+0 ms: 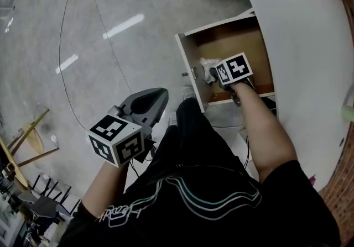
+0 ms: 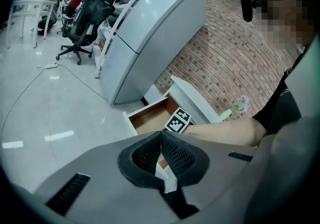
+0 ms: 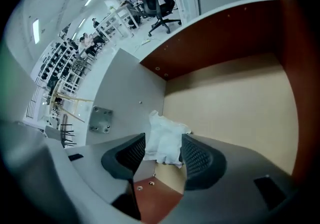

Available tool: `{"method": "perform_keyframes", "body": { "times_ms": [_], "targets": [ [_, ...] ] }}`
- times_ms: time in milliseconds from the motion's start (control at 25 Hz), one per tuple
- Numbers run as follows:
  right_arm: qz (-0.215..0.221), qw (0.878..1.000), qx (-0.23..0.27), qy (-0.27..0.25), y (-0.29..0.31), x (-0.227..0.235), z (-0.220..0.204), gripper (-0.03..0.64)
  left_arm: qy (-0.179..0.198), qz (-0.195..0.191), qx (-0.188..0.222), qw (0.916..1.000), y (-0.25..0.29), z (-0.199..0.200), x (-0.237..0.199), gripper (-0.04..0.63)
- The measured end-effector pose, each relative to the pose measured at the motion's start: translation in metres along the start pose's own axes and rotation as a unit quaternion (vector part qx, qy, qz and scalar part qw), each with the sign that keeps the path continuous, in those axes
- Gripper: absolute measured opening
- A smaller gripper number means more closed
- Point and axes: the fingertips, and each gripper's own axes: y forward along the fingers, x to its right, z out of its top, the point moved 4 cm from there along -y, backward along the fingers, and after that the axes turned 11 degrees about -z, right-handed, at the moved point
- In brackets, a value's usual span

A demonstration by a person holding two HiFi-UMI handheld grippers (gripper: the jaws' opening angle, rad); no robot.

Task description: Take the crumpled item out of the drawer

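The crumpled white item (image 3: 164,140) lies in the near left corner of the open wooden drawer (image 3: 235,102), against its grey side wall. My right gripper (image 3: 163,139) reaches into that corner with its jaws spread wide. The item sits between the pads and I see no squeeze on it. In the head view the drawer (image 1: 191,63) stands pulled out under the white desk, and the crumpled item (image 1: 209,65) shows just left of the right gripper (image 1: 217,75). My left gripper (image 1: 159,95) hangs over the floor near my knee, shut and empty, with its pads (image 2: 172,155) meeting.
The white desk top (image 1: 310,63) overhangs the drawer on the right, with a brick wall behind it. A thin cable (image 1: 63,47) runs across the shiny floor. Office chairs (image 2: 82,22) and a large white cabinet (image 2: 150,22) stand further off.
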Motion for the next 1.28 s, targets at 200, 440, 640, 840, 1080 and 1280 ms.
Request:
{"method": "perform_keyframes", "body": {
  "times_ms": [200,440,640,840,1080,1280],
  "targets": [
    [-0.007,1.0,-0.026,0.004,0.024,0.007,-0.003,0.218,-0.017,0.0,0.0,0.9999,0.005,-0.002,-0.016,0.023],
    [-0.031,0.998,-0.046,-0.008,0.041,0.016,-0.006,0.205,-0.045,-0.006,0.005,0.9989,0.013,-0.004,-0.025,0.023],
    [-0.052,0.997,-0.05,-0.024,0.042,0.019,-0.006,0.146,-0.046,-0.005,0.0,0.999,0.014,-0.004,-0.032,0.023],
    [-0.048,0.997,-0.05,-0.017,0.041,0.015,-0.006,0.108,-0.045,-0.005,-0.001,0.999,0.011,-0.002,-0.036,0.023],
    [-0.048,0.998,-0.041,-0.018,0.03,0.01,-0.003,0.064,-0.044,-0.004,-0.004,0.999,0.004,-0.006,-0.035,0.023],
    [-0.053,0.998,-0.009,-0.017,0.003,0.006,-0.003,0.061,-0.03,-0.008,-0.001,0.9995,-0.004,-0.006,-0.024,0.023]
  ]
}}
